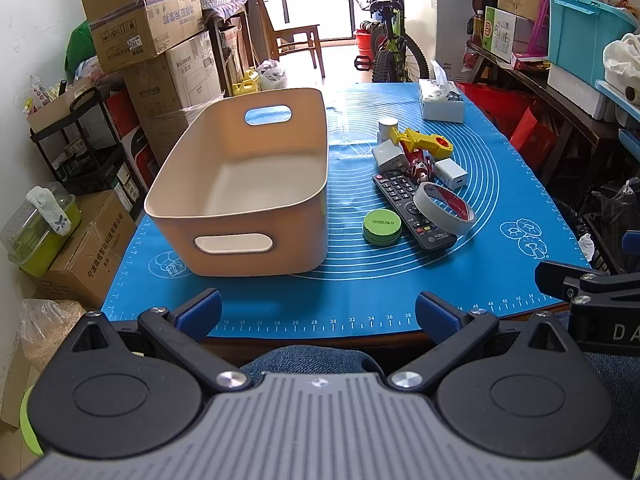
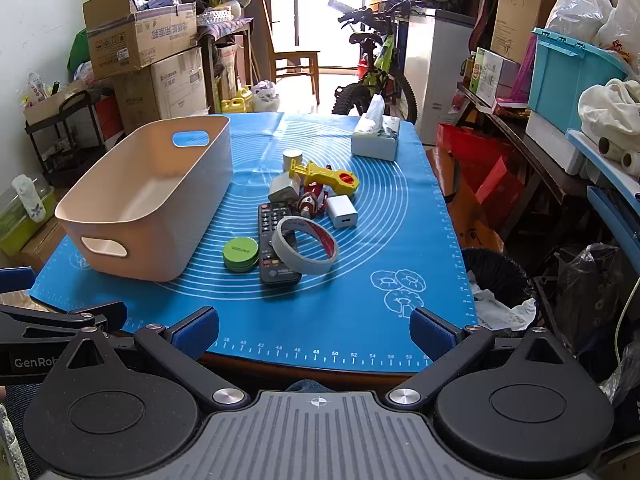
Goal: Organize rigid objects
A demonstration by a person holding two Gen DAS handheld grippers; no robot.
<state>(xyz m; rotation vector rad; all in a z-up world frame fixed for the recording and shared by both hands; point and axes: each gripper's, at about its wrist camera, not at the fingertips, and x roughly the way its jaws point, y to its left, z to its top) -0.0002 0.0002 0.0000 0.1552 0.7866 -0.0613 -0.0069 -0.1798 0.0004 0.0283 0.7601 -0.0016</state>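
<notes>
An empty beige bin [image 1: 224, 220] [image 2: 200, 208] stands on the left of the blue mat [image 1: 360, 280] [image 2: 340, 312]. Right of it lies a cluster: a green round tin [image 1: 381, 226] [image 2: 240, 254], a black remote [image 1: 400, 192] [image 2: 270, 216], a tape roll [image 1: 420, 202] [image 2: 280, 246] leaning on the remote, a white charger [image 1: 451, 173] [image 2: 342, 211], a yellow plastic tool [image 1: 424, 142] [image 2: 324, 174], a grey adapter [image 1: 387, 155] [image 2: 283, 189] and a small white jar [image 1: 388, 127] [image 2: 293, 159]. My left gripper [image 1: 318, 316] and right gripper [image 2: 314, 330] are open and empty at the table's near edge.
A tissue box [image 1: 442, 104] [image 2: 376, 140] stands at the mat's far right. Cardboard boxes [image 1: 152, 32] are stacked to the left, a bicycle [image 1: 386, 40] stands behind the table, and a shelf with a teal crate [image 2: 568, 80] is to the right. A black waste basket [image 2: 500, 284] sits by the table's right corner.
</notes>
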